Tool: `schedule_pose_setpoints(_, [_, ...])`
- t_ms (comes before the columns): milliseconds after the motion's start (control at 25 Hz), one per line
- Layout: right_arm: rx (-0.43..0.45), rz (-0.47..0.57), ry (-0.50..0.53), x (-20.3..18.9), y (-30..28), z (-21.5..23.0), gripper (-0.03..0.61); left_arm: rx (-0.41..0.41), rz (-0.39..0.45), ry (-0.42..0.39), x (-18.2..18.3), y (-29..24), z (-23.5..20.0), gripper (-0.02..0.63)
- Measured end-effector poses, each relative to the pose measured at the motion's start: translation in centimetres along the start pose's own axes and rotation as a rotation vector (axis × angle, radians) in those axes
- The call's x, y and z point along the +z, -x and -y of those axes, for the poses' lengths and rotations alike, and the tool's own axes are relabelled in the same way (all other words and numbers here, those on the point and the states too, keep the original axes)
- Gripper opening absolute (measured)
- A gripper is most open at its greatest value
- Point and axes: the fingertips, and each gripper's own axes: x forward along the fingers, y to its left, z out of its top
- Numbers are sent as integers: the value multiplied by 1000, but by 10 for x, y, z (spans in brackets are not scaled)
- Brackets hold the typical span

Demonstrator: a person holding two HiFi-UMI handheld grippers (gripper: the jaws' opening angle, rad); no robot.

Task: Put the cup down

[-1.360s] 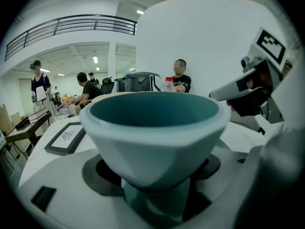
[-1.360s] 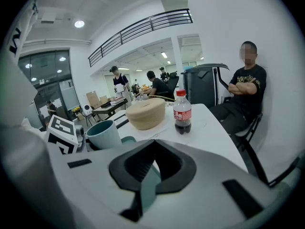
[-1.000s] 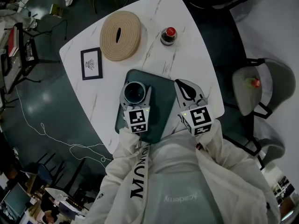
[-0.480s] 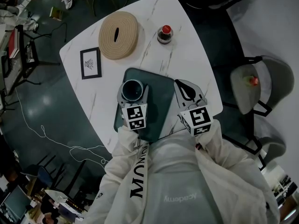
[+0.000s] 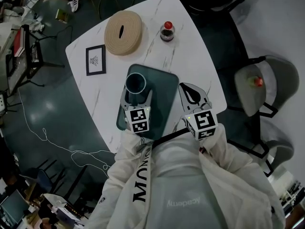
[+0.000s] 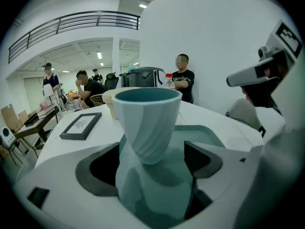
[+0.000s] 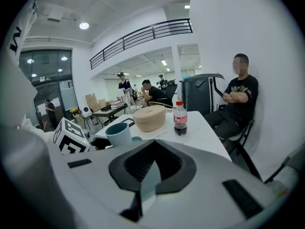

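Note:
A pale blue-green cup [image 5: 136, 82] with a twisted wall stands upright on the dark teal tray [image 5: 164, 87]. My left gripper [image 5: 138, 97] lies behind it, its jaws opening. In the left gripper view the cup [image 6: 147, 123] stands between the dark pads [image 6: 97, 168], with a gap on each side. My right gripper [image 5: 186, 87] rests shut at the tray's right edge and holds nothing. From the right gripper view the cup [image 7: 119, 133] is off to the left of my right gripper [image 7: 152, 143].
On the white marble table [image 5: 190, 56] are a round beige woven box [image 5: 123, 32], a black picture frame [image 5: 96, 60] and a cola bottle [image 5: 167, 31]. A grey chair [image 5: 257, 87] stands right of the table. Seated people are beyond the table's far side.
The left gripper's jaws have spread off the cup and the gripper has drawn back a little, so the cup stands farther ahead of it. The right gripper has stayed put.

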Motion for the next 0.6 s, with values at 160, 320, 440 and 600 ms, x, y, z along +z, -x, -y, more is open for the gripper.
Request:
schedule_pose_setpoints(160, [-9, 10, 35, 1, 10, -11, 5, 12, 16, -10, -2, 21, 1, 413])
schedule_pose_setpoints(320, [7, 36, 39, 3, 22, -27, 5, 52, 58, -8, 6, 52, -5, 413])
schedule_pose_setpoints(440, [21, 51, 44, 4, 33, -39, 5, 66, 101, -14, 16, 77, -7, 411])
schedule_pose_setpoints(600, [32, 67, 40, 2, 49, -54, 5, 83, 148, -15, 22, 107, -9, 411])
